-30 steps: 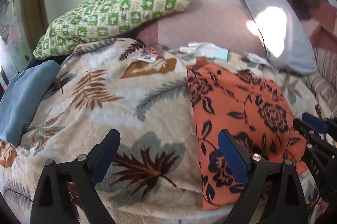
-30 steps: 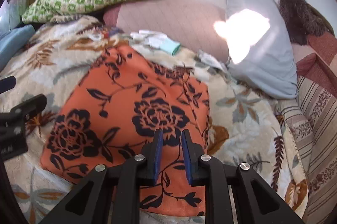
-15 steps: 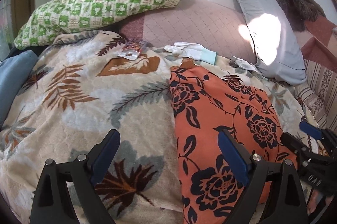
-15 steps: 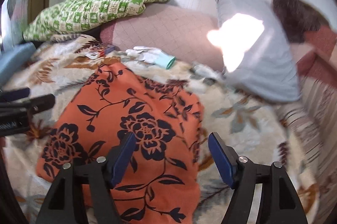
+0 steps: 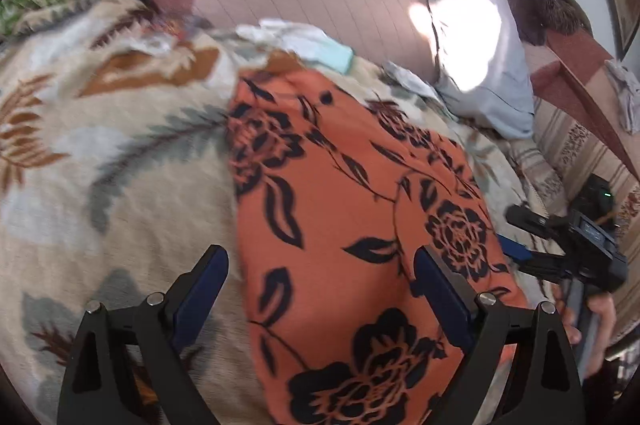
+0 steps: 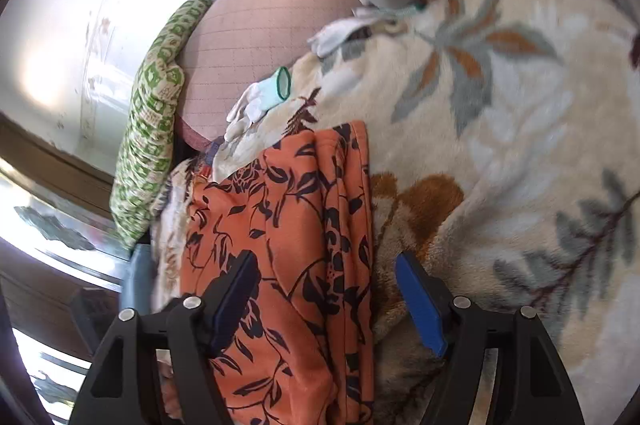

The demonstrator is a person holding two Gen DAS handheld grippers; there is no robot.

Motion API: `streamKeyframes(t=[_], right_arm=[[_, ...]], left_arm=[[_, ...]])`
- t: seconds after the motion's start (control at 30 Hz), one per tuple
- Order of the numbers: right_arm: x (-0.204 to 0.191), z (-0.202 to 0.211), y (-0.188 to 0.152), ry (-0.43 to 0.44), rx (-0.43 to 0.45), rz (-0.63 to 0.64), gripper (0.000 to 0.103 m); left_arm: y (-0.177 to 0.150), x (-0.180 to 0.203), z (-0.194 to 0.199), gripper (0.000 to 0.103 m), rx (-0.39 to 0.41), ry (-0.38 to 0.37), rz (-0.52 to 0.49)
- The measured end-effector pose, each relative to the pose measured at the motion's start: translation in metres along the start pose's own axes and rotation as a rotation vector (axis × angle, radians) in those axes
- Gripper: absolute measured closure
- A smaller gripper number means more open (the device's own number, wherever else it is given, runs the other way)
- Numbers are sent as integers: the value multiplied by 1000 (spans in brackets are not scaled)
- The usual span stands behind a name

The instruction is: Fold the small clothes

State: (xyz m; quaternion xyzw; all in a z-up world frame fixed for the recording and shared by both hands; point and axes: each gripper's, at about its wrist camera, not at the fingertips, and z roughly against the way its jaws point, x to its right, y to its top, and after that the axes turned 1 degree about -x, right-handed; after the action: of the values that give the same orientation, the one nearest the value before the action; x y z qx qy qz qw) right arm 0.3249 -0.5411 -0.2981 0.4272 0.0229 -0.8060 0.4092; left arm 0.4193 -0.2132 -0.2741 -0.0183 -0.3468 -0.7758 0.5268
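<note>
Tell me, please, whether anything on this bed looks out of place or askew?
Mostly the white gloves with teal cuffs, left loose on the floral blanket beyond the orange floral garment. The garment itself lies flat, its layered edges neatly aligned. Both grippers hang over it with jaws open.

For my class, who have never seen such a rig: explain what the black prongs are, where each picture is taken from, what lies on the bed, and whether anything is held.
No robot here: a person carries a two-finger gripper in each hand, each with a fisheye camera looking along its fingers. One picture comes from the left gripper, the other from the tilted right gripper. Both are open and hold nothing. An orange floral garment lies on the leaf-patterned blanket, with a white glove and pillows beyond.
</note>
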Motion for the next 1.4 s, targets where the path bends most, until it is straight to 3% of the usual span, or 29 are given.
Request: streamKeyframes(t=[0.17, 0.27, 0.4, 0.47, 0.53, 0.63, 0.7, 0.83, 1.27, 1.4], right_arm=[[12, -27, 6, 84, -64, -65, 28], [9, -40, 4, 78, -91, -43, 28], [-2, -51, 2, 166, -132, -41, 33], [-19, -57, -2, 103, -141, 46, 35], [-34, -61, -8, 30, -138, 106, 46], [-46, -57, -10, -3, -113, 129, 60], [-58, -53, -13, -42, -86, 171, 63], [-82, -42, -18, -62, -34, 251, 64], [-153, -1, -43, 34, 65, 351, 65], [-173, -5, -61, 23, 57, 361, 65]], left_arm=[[-6, -4, -11, 9, -36, -34, 8], [-5, -10, -18, 9, -64, -88, 50], [-4, -10, -21, 14, -60, -116, 67], [-5, -10, -20, 22, -52, -116, 74], [-4, -12, -17, 28, -41, -122, 83], [-5, -16, -11, 43, -19, -135, 97], [-3, -14, -4, 52, -1, -141, 86], [1, -12, 10, 57, 16, -145, 78], [5, 4, 110, 57, 151, 9, -32], [-1, -10, 125, 57, 147, 51, -36]])
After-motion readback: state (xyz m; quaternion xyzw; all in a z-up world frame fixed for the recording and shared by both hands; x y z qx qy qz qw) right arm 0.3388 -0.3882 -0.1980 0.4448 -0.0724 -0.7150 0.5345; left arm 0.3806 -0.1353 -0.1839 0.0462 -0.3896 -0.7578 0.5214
